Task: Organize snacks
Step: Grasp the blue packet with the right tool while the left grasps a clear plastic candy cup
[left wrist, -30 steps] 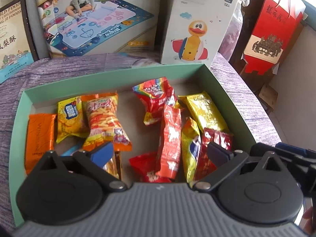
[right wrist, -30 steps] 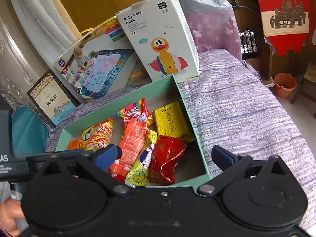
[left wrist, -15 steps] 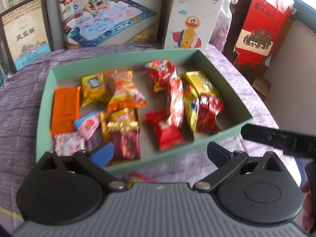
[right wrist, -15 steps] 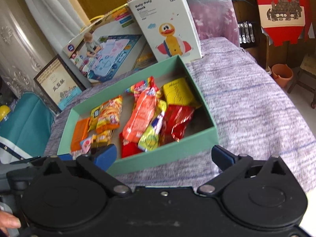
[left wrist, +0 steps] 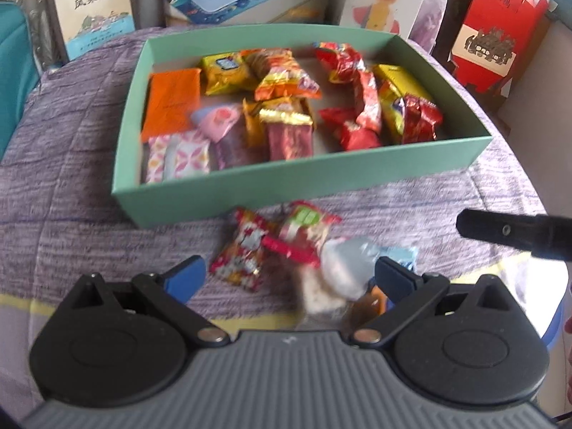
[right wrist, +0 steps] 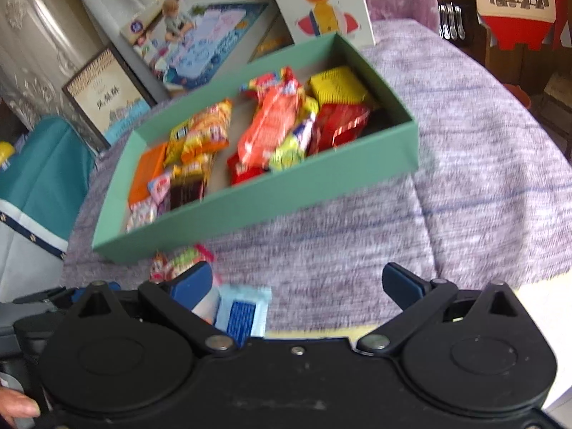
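A mint-green box (left wrist: 286, 182) (right wrist: 268, 203) on the purple cloth holds several snack packets, orange and yellow ones on the left and red ones on the right. Loose packets lie in front of it: a red-and-white one (left wrist: 243, 254), a green-and-red one (left wrist: 304, 221) (right wrist: 182, 261), a clear whitish one (left wrist: 343, 268) and a light blue one (left wrist: 400, 254) (right wrist: 246, 311). My left gripper (left wrist: 289, 275) hovers open over this pile and touches nothing. My right gripper (right wrist: 296, 282) is wide and closing, with only cloth between its jaws; the light blue packet lies by its left finger.
Behind the box lean a duck toy carton (right wrist: 321, 0), a play-mat carton (right wrist: 200, 32) and a framed box with Chinese text (left wrist: 96, 7). A red paper bag (left wrist: 500, 28) stands at the far right, a teal seat (right wrist: 43, 178) at the left. The table drops away on the right.
Both grippers have drawn back from above the box toward the near side of the table. The loose packets in front of the box have come into view.
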A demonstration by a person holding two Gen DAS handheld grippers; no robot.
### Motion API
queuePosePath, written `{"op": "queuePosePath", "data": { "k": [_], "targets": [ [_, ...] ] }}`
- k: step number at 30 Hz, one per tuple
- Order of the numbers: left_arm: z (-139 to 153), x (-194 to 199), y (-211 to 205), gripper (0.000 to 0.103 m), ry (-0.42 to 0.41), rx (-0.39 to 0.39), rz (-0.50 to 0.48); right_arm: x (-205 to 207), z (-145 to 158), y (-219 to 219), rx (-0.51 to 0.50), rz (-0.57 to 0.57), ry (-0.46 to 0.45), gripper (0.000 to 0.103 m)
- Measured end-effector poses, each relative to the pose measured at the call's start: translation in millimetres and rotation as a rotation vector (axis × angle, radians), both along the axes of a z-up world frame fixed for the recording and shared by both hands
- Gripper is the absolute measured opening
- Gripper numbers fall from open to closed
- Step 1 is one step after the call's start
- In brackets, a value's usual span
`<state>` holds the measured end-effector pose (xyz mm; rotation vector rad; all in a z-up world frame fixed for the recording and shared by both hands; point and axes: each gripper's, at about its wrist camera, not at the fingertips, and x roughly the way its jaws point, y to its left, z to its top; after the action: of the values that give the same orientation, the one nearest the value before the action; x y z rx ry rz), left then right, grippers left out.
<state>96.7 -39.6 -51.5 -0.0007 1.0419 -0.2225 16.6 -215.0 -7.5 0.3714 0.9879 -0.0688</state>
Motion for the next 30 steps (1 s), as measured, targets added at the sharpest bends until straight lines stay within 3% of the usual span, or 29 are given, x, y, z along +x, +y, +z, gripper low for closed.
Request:
{"op": "queuePosePath", "data": {
  "k": [7,12,15,20,21,22,28,30],
  "targets": [
    [-11.8,-8.8,19.3,0.103,0.019,-0.01,0.026,-8.7,-18.9,32.2,-0.031,0.059,0.059,0.071],
    [-17.2,-10.4,34.7,0.103,0.028,-0.021,0.056,-6.7,-24.6,58.3,-0.061,0.127,0.081,0.068],
    [-18.7,-9.2,42.5,0.103,0.032,-0.031,0.075,-4.9,-27.6,75.3,-0.105,0.17,0.09,0.061],
    [-20.6,-8.0,46.8,0.103,0.039,-0.036,0.081,-4.7,-29.3,95.7,-0.188,0.234,0.083,0.059],
    [-20.8,-7.6,46.2,0.103,0.04,-0.035,0.078,-5.3,-29.4,98.1,-0.206,0.249,0.08,0.054],
    [-20.5,-7.3,44.6,0.103,0.039,-0.032,0.073,-7.0,-28.9,99.9,-0.216,0.263,0.073,0.042],
    [-11.3,-5.6,23.4,0.103,0.002,0.003,0.012,-11.5,-26.0,71.7,-0.228,0.199,0.054,0.034],
    [-4.9,-6.3,13.3,0.098,-0.025,0.02,-0.031,-16.0,-26.8,53.4,-0.206,0.154,0.05,0.033]
  ]
}}
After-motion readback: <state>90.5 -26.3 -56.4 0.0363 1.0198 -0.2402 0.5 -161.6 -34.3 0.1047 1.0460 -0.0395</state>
